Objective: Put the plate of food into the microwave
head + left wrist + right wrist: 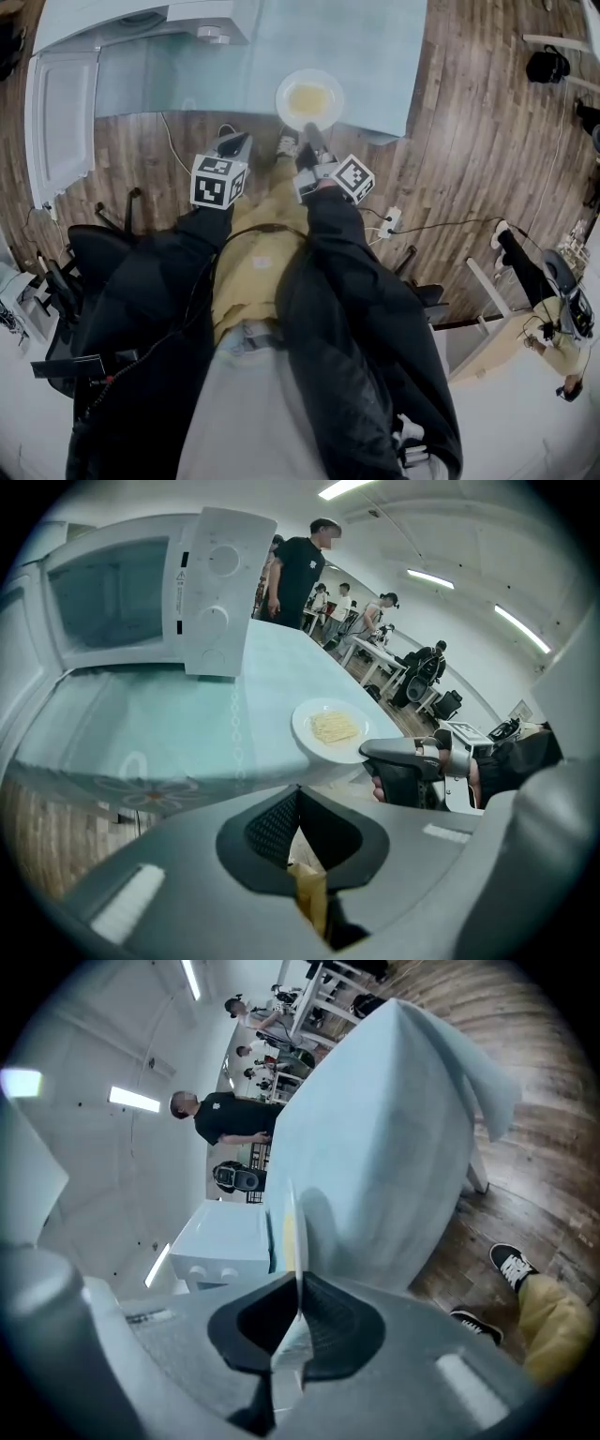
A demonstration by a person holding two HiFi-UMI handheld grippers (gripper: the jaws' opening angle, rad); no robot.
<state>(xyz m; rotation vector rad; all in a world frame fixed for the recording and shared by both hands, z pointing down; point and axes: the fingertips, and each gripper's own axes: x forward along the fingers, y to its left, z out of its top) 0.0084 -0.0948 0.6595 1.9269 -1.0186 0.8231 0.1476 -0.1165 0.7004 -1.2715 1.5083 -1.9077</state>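
Grip step: right tool (pixel 309 134) clamps the plate (pixel 309 98) by its near rim (left tool (pixel 239 142) closed, empty), so next comes lifting it level toward the microwave (pixel 141 23) ahead-left.

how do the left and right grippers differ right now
The right gripper is shut on the rim of the plate; the left gripper has its jaws together on nothing. The right gripper reaches the edge of the table, while the left gripper hangs short of it, over the floor. Both point toward the table.
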